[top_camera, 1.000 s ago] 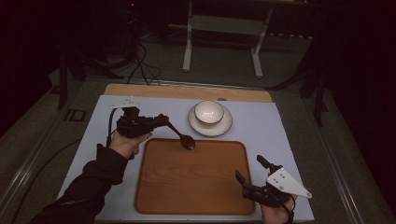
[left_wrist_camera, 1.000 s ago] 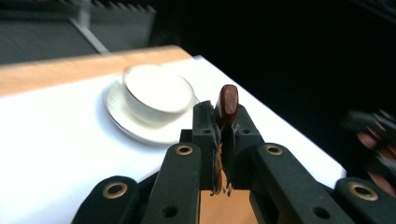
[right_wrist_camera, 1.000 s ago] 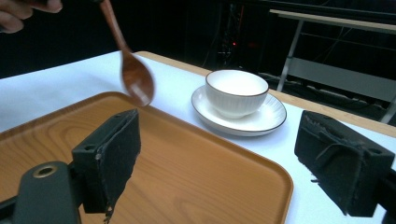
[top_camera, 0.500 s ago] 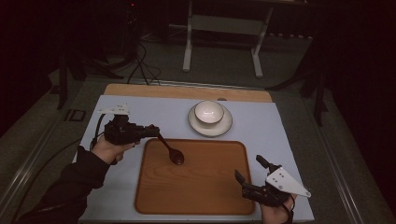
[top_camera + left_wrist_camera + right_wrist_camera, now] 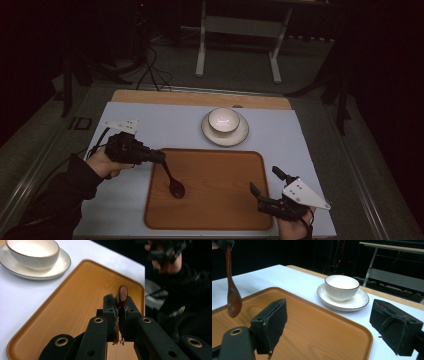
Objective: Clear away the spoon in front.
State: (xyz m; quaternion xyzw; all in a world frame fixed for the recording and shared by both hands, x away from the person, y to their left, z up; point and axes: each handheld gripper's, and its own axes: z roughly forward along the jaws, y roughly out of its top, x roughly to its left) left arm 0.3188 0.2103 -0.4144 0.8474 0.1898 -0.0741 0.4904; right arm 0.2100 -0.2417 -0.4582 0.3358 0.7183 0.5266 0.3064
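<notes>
Two tongs are at work over the surface (image 5: 150,125); the left tongs (image 5: 161,157) are clamped on the handle of a dark wooden spoon (image 5: 174,184), and the right tongs (image 5: 265,192) stand wide apart and hold nothing. The spoon hangs almost straight down from the grip, with its bowl low over the left part of the wooden tray (image 5: 220,220); in the right gripper view the bowl looks a little above the wood, but I cannot tell for sure whether it touches. I judge the handle is pinched near its top end so that the bowl can reach the tray first and the spoon can be laid down flat. The right tongs wait at the near right corner of the tray, probably to stay out of the way. A white bowl (image 5: 223,120) sits on a saucer (image 5: 241,136) behind the tray, apart from it.
</notes>
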